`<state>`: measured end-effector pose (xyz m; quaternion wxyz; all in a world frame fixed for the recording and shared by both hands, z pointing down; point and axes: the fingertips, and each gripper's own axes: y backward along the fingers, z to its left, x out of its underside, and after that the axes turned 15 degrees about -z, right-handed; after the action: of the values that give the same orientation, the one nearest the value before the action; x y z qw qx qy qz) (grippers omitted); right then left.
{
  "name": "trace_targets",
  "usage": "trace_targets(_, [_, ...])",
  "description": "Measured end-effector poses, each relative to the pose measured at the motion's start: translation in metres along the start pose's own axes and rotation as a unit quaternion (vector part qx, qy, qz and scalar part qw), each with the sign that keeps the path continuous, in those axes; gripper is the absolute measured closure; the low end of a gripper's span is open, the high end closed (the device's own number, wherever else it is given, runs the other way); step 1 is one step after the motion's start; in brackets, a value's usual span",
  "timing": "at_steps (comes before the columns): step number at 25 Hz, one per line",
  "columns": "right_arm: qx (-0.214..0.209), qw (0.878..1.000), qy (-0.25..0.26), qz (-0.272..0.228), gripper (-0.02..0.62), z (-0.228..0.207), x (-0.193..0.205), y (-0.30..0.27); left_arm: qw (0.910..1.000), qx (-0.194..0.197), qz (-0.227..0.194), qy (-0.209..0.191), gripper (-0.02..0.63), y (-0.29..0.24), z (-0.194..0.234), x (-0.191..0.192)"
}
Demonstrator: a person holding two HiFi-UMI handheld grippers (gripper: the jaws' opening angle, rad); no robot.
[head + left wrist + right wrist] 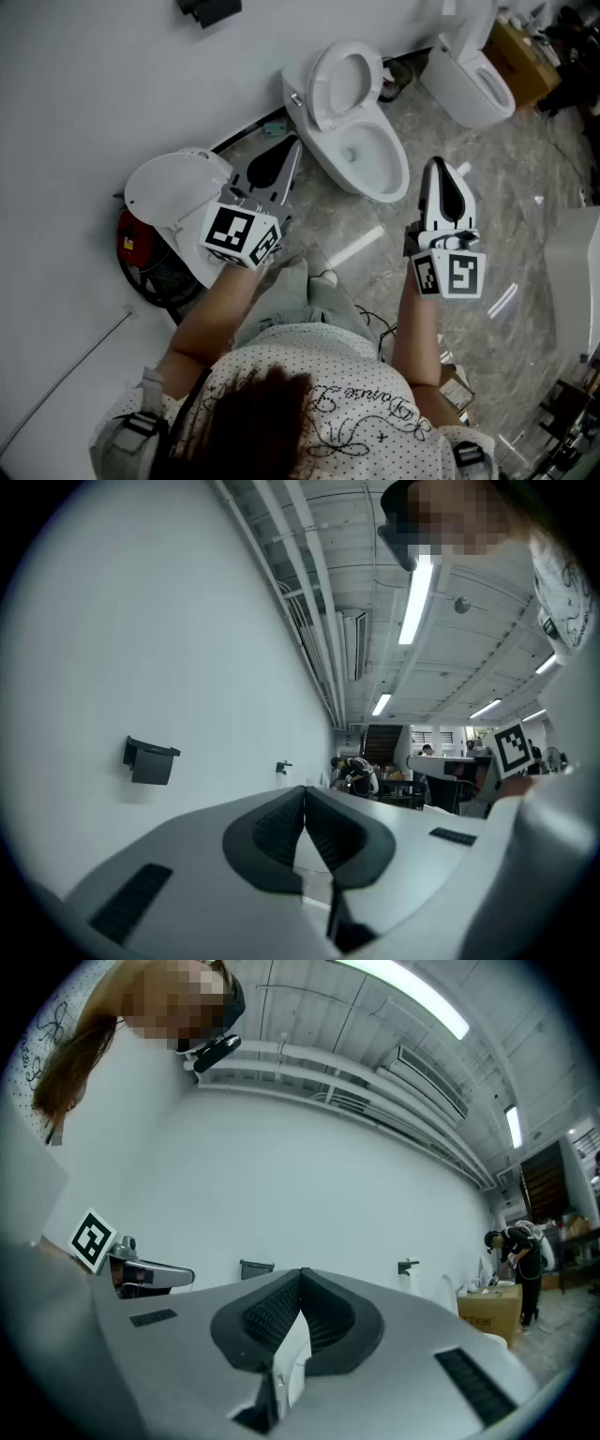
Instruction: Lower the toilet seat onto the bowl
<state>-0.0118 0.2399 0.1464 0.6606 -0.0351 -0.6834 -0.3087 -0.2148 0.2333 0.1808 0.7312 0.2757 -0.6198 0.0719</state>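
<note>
Okay, two toilets are showing plainly in the head view. The middle toilet (314, 131) is sitting against the white wall (94, 94), and a second toilet (473, 80) is standing to its right, with its top cut off by the frame edge. One toilet seat (322, 94) is standing raised on the middle toilet and leaning back toward the wall. The bowl (389, 183) is lying open below it, so the seat is not yet lowered.

Two grippers are showing, each with one marker cube. The left gripper (293, 145) is pointing toward the wall just left of the middle toilet and is not touching it. In its own view the left gripper (305, 794) is clenched tight, with its pads meeting and nothing between them. The right gripper (439, 166) is hanging to the right of the bowl, apart from it. Its own view shows the right gripper (300, 1274) clenched the same way, also on nothing.

One rounded white thing (173, 197) is lying left of the middle toilet, partly hidden behind the left marker cube, and I cannot tell what it is. One small red object (131, 242) is sitting beside it, too small to make out. One cardboard box (520, 56) is sitting right of the second toilet. One black wall bracket (211, 9) is being cut off at the top edge, up and left of the middle toilet — the same kind of fitting is showing in the left gripper view (150, 758).
</note>
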Motion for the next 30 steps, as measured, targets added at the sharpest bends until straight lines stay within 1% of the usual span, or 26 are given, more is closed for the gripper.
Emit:
trace_targets(4, [-0.005, 1.0, -0.007, -0.001, 0.583, 0.001, -0.004, 0.011, 1.0, -0.002, 0.0, -0.007, 0.601, 0.006, -0.013, -0.003])
trace_targets(9, [0.009, 0.999, -0.038, -0.011, 0.583, -0.011, -0.012, 0.026, 0.9998, -0.009, 0.001, -0.017, 0.601, 0.009, -0.029, -0.009])
trace_targets(12, [0.014, 0.999, -0.048, -0.009, 0.579, -0.02, -0.012, 0.033, 0.9996, -0.018, 0.005, -0.021, 0.6, 0.009, -0.036, -0.008])
trace_targets(13, [0.015, 0.999, -0.051, -0.006, 0.542, -0.022, -0.011, 0.036, 0.9995, -0.02, 0.007, -0.021, 0.6, 0.008, -0.039, -0.007])
trace_targets(14, [0.013, 0.998, -0.055, -0.004, 0.458, -0.025, -0.011, 0.038, 0.9995, -0.022, 0.01, -0.021, 0.597, 0.008, -0.043, -0.005])
trace_targets(15, [0.009, 0.998, -0.061, -0.002, 0.378, -0.027, -0.01, 0.041, 0.9994, -0.023, 0.012, -0.021, 0.563, 0.007, -0.047, -0.003])
trace_targets(18, [-0.008, 0.997, -0.077, -0.002, 0.325, -0.033, -0.009, 0.046, 0.9994, -0.024, 0.019, -0.018, 0.428, 0.003, -0.059, 0.002])
trace_targets(21, [-0.021, 0.997, -0.081, -0.003, 0.277, -0.038, -0.01, 0.05, 0.9993, -0.023, 0.023, -0.02, 0.34, 0.001, -0.069, 0.007])
trace_targets(25, [-0.033, 0.995, -0.094, -0.008, 0.204, -0.047, -0.011, 0.049, 0.9989, -0.033, 0.013, -0.032, 0.288, -0.004, -0.075, 0.005])
trace_targets(27, [-0.034, 0.995, -0.095, -0.012, 0.19, -0.055, -0.011, 0.047, 0.9988, -0.035, 0.008, -0.032, 0.271, -0.012, -0.075, 0.003])
trace_targets(30, [-0.032, 0.995, -0.095, -0.012, 0.184, -0.064, -0.005, 0.039, 0.9987, -0.036, 0.004, -0.036, 0.261, -0.026, -0.069, 0.004])
